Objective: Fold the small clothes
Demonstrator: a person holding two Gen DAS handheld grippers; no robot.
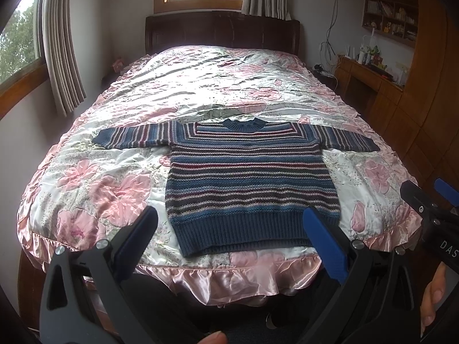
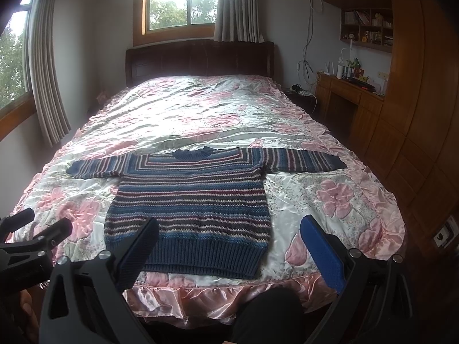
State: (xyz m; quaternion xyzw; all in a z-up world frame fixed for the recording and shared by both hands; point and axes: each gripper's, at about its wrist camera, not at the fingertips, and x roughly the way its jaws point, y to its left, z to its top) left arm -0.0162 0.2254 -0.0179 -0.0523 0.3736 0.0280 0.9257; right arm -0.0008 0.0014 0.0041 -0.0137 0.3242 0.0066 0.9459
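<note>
Sweater lies flat; left gripper and right gripper, marked "DAS", both gape wide.

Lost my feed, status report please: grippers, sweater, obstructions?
Left gripper open, right gripper open, both empty. Striped sweater flat on bedspread, sleeves spread, unfolded. Nothing in the way.
</note>
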